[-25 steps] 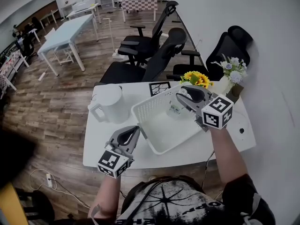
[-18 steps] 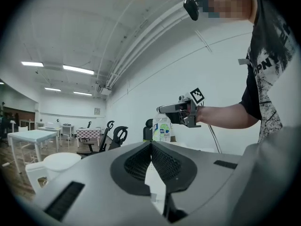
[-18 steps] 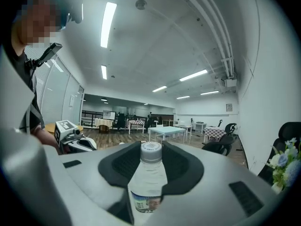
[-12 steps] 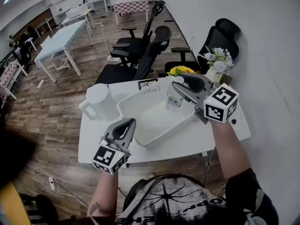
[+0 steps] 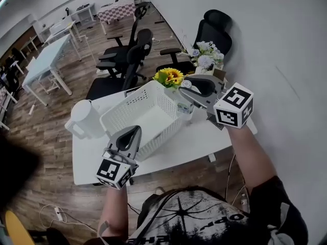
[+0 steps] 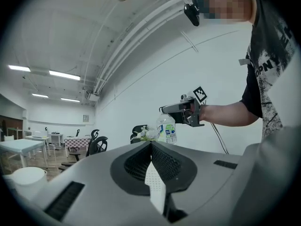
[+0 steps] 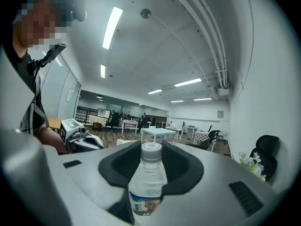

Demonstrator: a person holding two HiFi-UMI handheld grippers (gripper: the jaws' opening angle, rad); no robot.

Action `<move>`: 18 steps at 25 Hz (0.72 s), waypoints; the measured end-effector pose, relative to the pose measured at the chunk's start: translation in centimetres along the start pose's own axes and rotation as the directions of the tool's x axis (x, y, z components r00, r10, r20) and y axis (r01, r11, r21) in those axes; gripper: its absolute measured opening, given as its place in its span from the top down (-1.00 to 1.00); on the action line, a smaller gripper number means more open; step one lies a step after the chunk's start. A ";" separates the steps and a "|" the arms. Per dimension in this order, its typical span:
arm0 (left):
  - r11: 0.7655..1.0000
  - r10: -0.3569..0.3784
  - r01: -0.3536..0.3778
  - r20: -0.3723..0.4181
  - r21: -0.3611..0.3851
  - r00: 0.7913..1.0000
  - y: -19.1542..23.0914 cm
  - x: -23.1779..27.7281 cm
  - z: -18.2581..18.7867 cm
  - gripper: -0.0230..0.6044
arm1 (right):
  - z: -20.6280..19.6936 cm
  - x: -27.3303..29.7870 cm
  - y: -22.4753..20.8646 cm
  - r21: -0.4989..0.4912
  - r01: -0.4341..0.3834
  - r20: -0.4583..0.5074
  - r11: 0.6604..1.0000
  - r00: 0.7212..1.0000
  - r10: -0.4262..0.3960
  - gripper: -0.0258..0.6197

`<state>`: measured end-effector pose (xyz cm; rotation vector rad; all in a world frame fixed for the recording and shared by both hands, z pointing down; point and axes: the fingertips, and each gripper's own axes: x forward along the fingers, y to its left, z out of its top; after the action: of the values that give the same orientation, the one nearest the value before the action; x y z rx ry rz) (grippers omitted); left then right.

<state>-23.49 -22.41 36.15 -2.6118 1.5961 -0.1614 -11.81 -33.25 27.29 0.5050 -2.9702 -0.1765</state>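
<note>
One bottle (image 7: 147, 182) in right tongs (image 5: 188, 92)

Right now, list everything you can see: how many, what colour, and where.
water bottle: one, clear, in the right claw
basket: one, white, perforated, mid-table
jug: one, white, left of the basket
sunflowers: one bunch, yellow, behind the basket
flowers: one bunch, white and lilac, right of the sunflowers
table: one, white, under it all
office chairs: at least three, black, beyond the table
left claw: one, grey, shut on the basket's wall
right claw: one, grey, shut on the water bottle
</note>
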 end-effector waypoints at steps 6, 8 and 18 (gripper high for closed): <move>0.997 -0.079 0.079 0.005 -0.020 0.997 -4.6 3.4 -0.3 0.90 | -3.1 -5.2 -2.0 0.020 0.061 -0.062 0.998 0.996 -0.060 0.45; 0.995 -0.100 0.100 0.003 -0.025 0.995 -5.7 4.3 -0.5 0.89 | -4.2 -6.5 -2.6 0.029 0.082 -0.083 0.996 0.993 -0.079 0.45; 0.985 -0.164 0.161 -0.033 -0.065 0.986 -9.9 8.4 -1.9 0.90 | -10.8 -10.7 -5.0 0.096 0.145 -0.148 0.985 0.980 -0.130 0.45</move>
<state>-11.19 -25.37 39.63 -2.8031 1.4201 -0.1745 1.39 -35.40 36.17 0.7059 -2.8178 0.0047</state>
